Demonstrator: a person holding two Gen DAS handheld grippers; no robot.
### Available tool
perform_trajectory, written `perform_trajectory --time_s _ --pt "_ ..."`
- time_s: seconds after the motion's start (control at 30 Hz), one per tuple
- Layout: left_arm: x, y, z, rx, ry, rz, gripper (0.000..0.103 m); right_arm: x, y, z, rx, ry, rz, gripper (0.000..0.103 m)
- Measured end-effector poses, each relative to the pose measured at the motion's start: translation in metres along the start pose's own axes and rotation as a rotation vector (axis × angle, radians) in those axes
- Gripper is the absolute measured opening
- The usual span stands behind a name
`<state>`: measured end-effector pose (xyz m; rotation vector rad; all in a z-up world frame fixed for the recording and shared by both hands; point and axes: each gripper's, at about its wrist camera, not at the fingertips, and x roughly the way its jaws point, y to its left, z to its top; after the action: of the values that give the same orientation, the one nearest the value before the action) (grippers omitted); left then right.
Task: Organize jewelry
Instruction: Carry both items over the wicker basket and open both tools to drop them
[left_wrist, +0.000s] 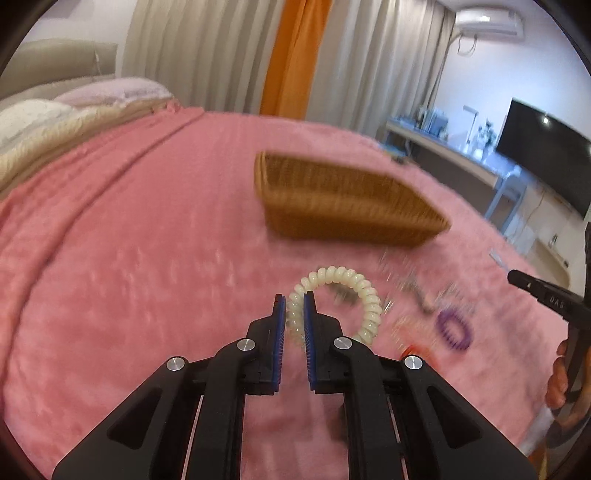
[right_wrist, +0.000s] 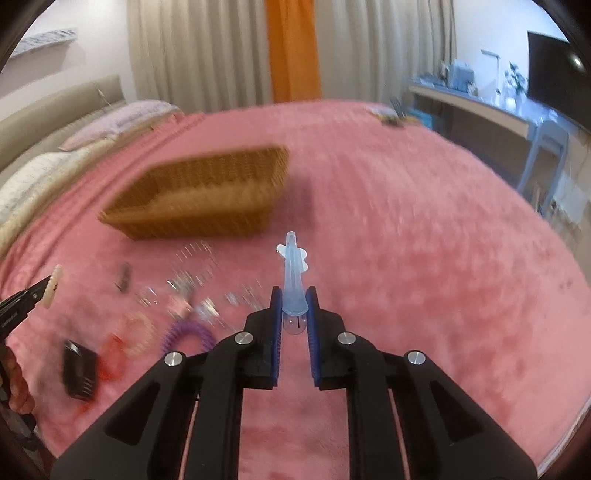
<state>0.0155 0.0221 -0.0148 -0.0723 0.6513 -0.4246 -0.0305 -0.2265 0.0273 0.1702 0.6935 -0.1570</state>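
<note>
the left gripper (left_wrist: 294, 301) has its blue-padded fingers (left_wrist: 279, 314) pinched on a cream spiral hair tie (left_wrist: 365, 295) held above the bed, while the right gripper (right_wrist: 294, 297) has its fingers (right_wrist: 311, 306) clamped on a pale blue translucent hair clip (right_wrist: 293, 269) pointing forward. the loose pile of jewelry (right_wrist: 184, 291) on the pink blanket (right_wrist: 424, 258), a purple spiral tie (right_wrist: 192, 330) among it, is blurred and mostly hard to make out. beyond it sits a wicker basket (right_wrist: 207, 195), its inside not visible, with beige and orange curtains (right_wrist: 229, 48) behind.
</note>
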Motion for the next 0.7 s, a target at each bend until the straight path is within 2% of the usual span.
perform_trajectory --time_s 0.17,0.27,0.33,0.43,0.53,0.7 --pt "-0.005 -0.031 0.064 0.08 -0.084 0.031 0.008 -0.003 0.019 0.054 -0.038 -0.071 0.063 0.011" --pt "0.021 -0.047 0.096 0.112 -0.089 0.049 0.008 0.023 0.036 0.086 -0.055 -0.088 0.085 0.011" --pt "0.052 -0.051 0.113 0.117 -0.067 0.06 0.008 0.048 0.045 0.101 -0.055 -0.069 0.116 0.011" --pt "0.094 -0.05 0.124 0.107 -0.035 0.069 0.008 0.099 0.057 0.116 -0.047 -0.016 0.159 0.011" --pt "0.143 -0.042 0.126 0.091 0.039 0.079 0.008 0.147 0.067 0.123 -0.033 0.056 0.178 0.011" --pt "0.183 -0.035 0.121 0.097 0.111 0.084 0.008 0.193 0.073 0.119 -0.029 0.148 0.181 0.011"
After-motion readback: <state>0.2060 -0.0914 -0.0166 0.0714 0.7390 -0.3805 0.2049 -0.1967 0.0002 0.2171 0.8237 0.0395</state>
